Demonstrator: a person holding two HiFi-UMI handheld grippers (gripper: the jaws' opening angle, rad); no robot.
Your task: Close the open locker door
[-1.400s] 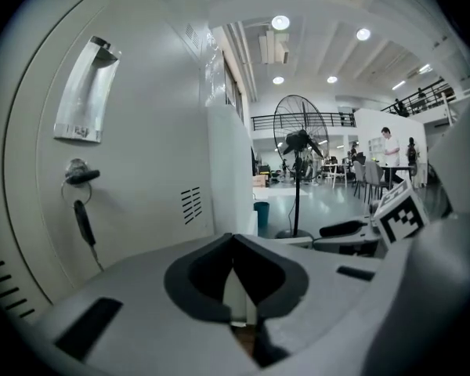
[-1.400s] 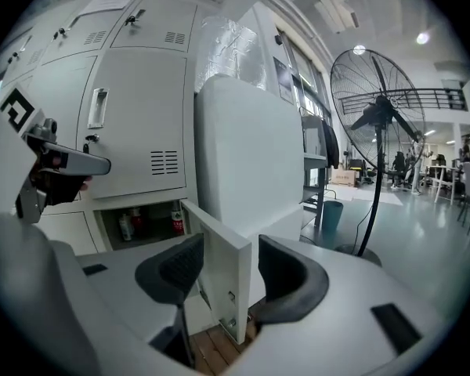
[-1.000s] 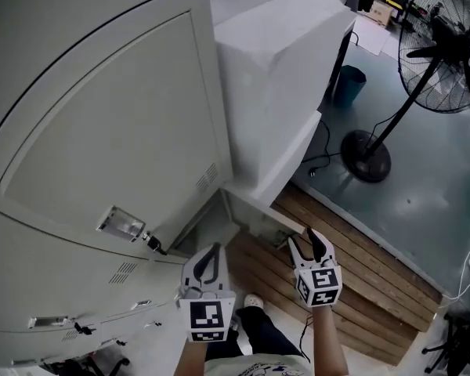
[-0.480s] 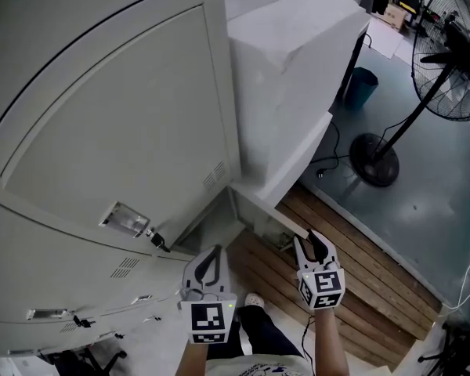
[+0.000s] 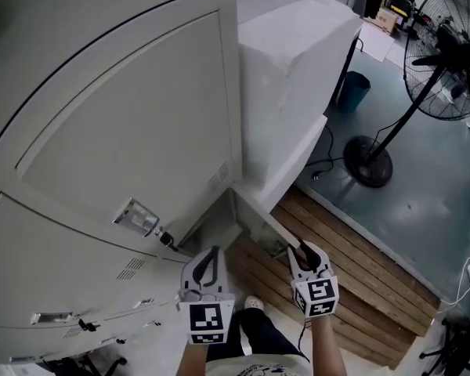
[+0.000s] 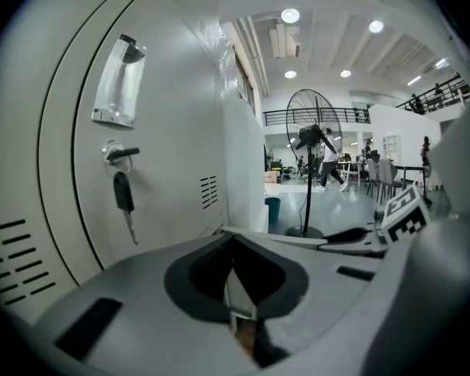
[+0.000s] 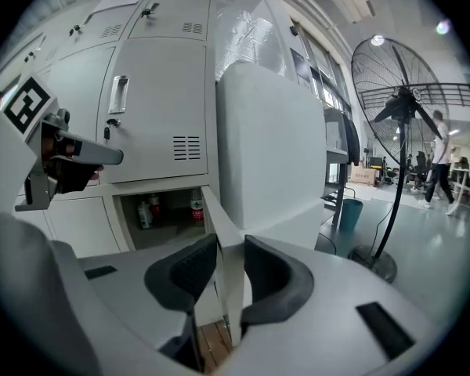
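The open locker door [image 5: 268, 221] swings out from the bottom compartment and shows edge-on as a thin white panel [image 7: 218, 233]. My right gripper [image 5: 301, 250] is at its free edge. In the right gripper view the jaws [image 7: 229, 245] are closing, with the door's edge between the dark pads [image 7: 189, 266], which lie against both faces. My left gripper [image 5: 211, 252] hangs to the left, in front of the lockers, shut with nothing in it [image 6: 233, 245]. The open compartment [image 7: 166, 214] holds a few bottles.
The closed locker door above has a label holder [image 5: 138, 216] and a key in its lock [image 6: 124, 193]. A large white wrapped box [image 5: 298, 69] stands right of the lockers on a wooden pallet [image 5: 352, 280]. A standing fan [image 5: 442, 49] and a blue bin [image 5: 350, 88] are beyond.
My right gripper has moved forward and left onto the open door's edge, and its jaws have narrowed around it. The left gripper has stayed where it was.
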